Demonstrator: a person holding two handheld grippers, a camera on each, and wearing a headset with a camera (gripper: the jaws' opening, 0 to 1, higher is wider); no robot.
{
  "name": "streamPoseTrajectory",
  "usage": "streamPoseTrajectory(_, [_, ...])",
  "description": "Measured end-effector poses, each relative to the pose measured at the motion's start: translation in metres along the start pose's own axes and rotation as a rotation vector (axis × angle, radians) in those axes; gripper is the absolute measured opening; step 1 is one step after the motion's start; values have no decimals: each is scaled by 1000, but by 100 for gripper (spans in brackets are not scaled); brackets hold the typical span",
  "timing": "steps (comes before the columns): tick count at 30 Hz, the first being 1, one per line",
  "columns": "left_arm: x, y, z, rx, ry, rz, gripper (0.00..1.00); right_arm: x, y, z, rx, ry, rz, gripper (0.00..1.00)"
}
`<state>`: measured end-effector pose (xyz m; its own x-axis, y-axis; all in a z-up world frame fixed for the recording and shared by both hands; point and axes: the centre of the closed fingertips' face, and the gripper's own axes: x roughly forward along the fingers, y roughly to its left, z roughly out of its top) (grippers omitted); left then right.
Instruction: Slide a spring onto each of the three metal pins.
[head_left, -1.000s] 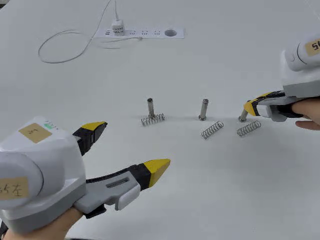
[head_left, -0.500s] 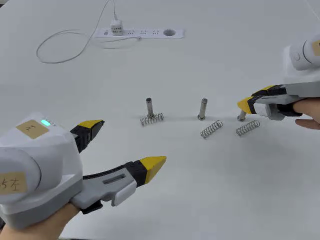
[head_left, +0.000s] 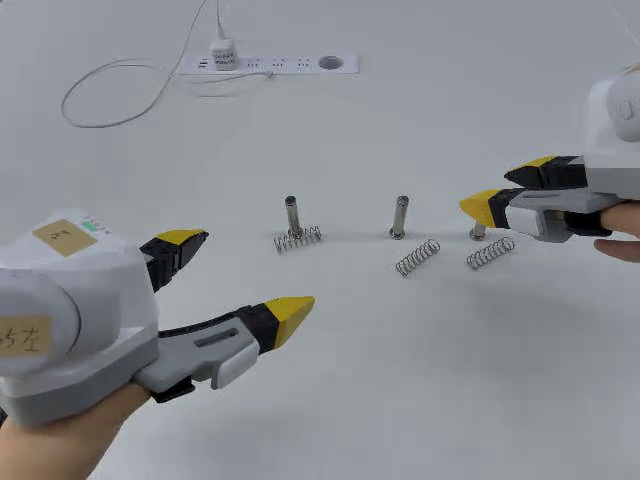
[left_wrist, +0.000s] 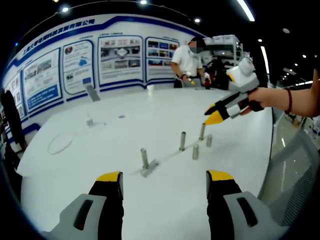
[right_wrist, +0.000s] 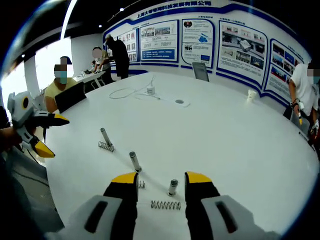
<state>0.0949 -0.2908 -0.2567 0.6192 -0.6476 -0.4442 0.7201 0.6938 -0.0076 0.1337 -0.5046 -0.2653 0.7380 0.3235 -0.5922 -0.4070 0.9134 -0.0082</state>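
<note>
Three upright metal pins stand in a row on the white table: left pin (head_left: 292, 213), middle pin (head_left: 400, 215), right pin (head_left: 478, 231), the last partly behind my right gripper (head_left: 503, 188), which hovers open just above it. A spring lies beside each pin: left spring (head_left: 298, 238), middle spring (head_left: 418, 257), right spring (head_left: 490, 252). My left gripper (head_left: 237, 275) is open and empty, near and left of the left pin. In the right gripper view the right pin (right_wrist: 173, 187) stands between the open jaws, with a spring (right_wrist: 166, 204) in front of it.
A white power strip (head_left: 275, 64) with a looping cable (head_left: 110, 90) lies at the table's far side. A paper cup (right_wrist: 251, 95) stands further off. Several people stand beyond the table edge.
My right gripper has edged left so its tip now overlaps the right pin. The left gripper has hardly moved. The head camera has shifted a little.
</note>
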Motion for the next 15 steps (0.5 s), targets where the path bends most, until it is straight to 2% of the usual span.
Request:
streamPoseTrajectory(6, [12,5,-2,26,25,-21,61,-8,7,-1,5,-25,19,43])
streamPoseTrajectory(15, [32,11,-11,70,72,-49,52,-18,25,-4,14,-69,78,49])
